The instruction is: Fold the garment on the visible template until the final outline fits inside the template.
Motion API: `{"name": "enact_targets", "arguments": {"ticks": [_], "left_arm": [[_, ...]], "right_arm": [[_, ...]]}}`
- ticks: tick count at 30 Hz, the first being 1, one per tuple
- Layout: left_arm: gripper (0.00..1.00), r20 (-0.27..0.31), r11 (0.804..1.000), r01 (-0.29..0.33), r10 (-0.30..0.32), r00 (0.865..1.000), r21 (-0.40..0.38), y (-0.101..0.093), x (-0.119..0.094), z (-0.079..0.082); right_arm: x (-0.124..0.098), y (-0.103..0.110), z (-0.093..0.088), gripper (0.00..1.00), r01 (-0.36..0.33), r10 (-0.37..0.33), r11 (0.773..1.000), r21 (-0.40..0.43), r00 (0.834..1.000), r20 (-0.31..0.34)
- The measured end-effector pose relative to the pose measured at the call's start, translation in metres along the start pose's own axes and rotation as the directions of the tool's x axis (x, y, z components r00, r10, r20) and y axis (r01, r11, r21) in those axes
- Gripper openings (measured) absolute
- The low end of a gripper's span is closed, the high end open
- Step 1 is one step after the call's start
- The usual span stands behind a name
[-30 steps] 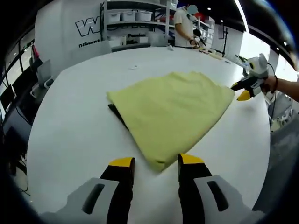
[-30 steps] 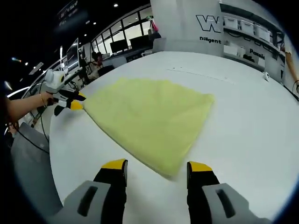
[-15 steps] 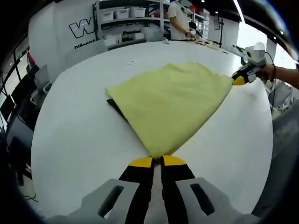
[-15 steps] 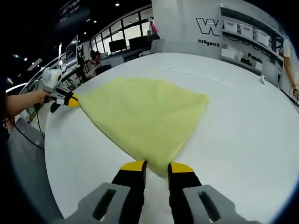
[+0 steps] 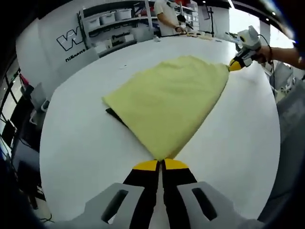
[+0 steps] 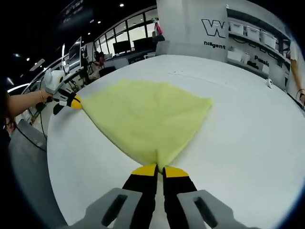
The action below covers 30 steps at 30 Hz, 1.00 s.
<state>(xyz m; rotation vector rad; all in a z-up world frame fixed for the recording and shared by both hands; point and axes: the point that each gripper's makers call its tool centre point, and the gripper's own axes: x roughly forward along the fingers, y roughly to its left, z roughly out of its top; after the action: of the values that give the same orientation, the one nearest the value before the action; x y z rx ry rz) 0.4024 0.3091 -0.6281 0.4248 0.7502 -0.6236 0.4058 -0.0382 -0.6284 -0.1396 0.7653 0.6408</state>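
Observation:
A pale yellow garment [image 5: 167, 98] lies folded and flat on the white table [image 5: 76, 143]. A dark sliver of the template [image 5: 116, 116] peeks out from under its left edge. In the left gripper view my left gripper [image 5: 161, 165] is shut on the garment's nearest corner. The right gripper [image 5: 236, 64] pinches the far right corner there. In the right gripper view the garment [image 6: 143, 114] spreads ahead, and my right gripper [image 6: 159, 169] is shut on its near corner. At the far left tip the left gripper [image 6: 72, 101] holds the cloth, with a hand behind it.
The round table's rim [image 5: 274, 143] curves close on the right, with floor beyond. Shelves with white bins [image 5: 112, 19] and a standing person [image 5: 164, 16] are past the table's far side. Desks with monitors [image 6: 119, 47] line the back. A small object [image 6: 269, 84] sits on the table.
Both grippers went from open, astride the garment's corners, to shut on them. The right one closed fully in the last half second. The left view swung slightly.

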Motion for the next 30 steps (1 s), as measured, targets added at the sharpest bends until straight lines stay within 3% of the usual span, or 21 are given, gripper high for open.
{"name": "enact_targets", "arguments": {"ticks": [9, 11, 17, 20, 21, 24, 26, 30], "left_arm": [[0.05, -0.025, 0.999, 0.010, -0.009, 1.000, 0.048, -0.003, -0.003, -0.005], [0.05, -0.058, 0.996, 0.004, 0.001, 0.998, 0.090, -0.001, -0.006, -0.012], [0.05, -0.041, 0.999, 0.018, -0.017, 0.999, 0.040, -0.004, -0.014, -0.018], [0.05, -0.014, 0.995, -0.002, 0.000, 1.000, -0.102, 0.000, -0.017, -0.015], [0.10, -0.006, 0.992, 0.004, -0.005, 1.000, -0.124, 0.000, -0.018, -0.014], [0.30, 0.026, 0.971, 0.017, -0.012, 1.000, -0.237, 0.002, -0.020, -0.008], [0.34, 0.064, 0.960, 0.024, -0.007, 0.998, -0.277, 0.005, -0.022, -0.001], [0.34, 0.088, 0.937, 0.036, -0.005, 0.996, -0.348, 0.006, -0.018, 0.005]], "right_arm": [[-0.005, 0.002, -0.005, 0.00, -0.008, 0.008, 1.000, 0.006, 0.999, -0.037], [-0.006, 0.003, -0.007, 0.00, -0.007, 0.007, 1.000, 0.006, 0.999, -0.043], [-0.008, 0.005, -0.011, 0.00, -0.007, 0.008, 1.000, 0.005, 0.999, -0.045], [-0.007, 0.003, -0.011, 0.00, 0.002, -0.001, 1.000, 0.017, 0.999, -0.047], [-0.008, 0.001, -0.010, 0.00, 0.026, -0.024, 0.998, 0.063, 0.999, -0.039], [-0.010, 0.000, -0.006, 0.17, 0.018, -0.017, 0.994, 0.108, 1.000, -0.012], [-0.013, 0.000, -0.005, 0.29, 0.008, -0.007, 0.991, 0.136, 1.000, -0.005], [-0.015, 0.000, -0.004, 0.26, 0.004, -0.006, 0.988, 0.154, 1.000, 0.009]]}}
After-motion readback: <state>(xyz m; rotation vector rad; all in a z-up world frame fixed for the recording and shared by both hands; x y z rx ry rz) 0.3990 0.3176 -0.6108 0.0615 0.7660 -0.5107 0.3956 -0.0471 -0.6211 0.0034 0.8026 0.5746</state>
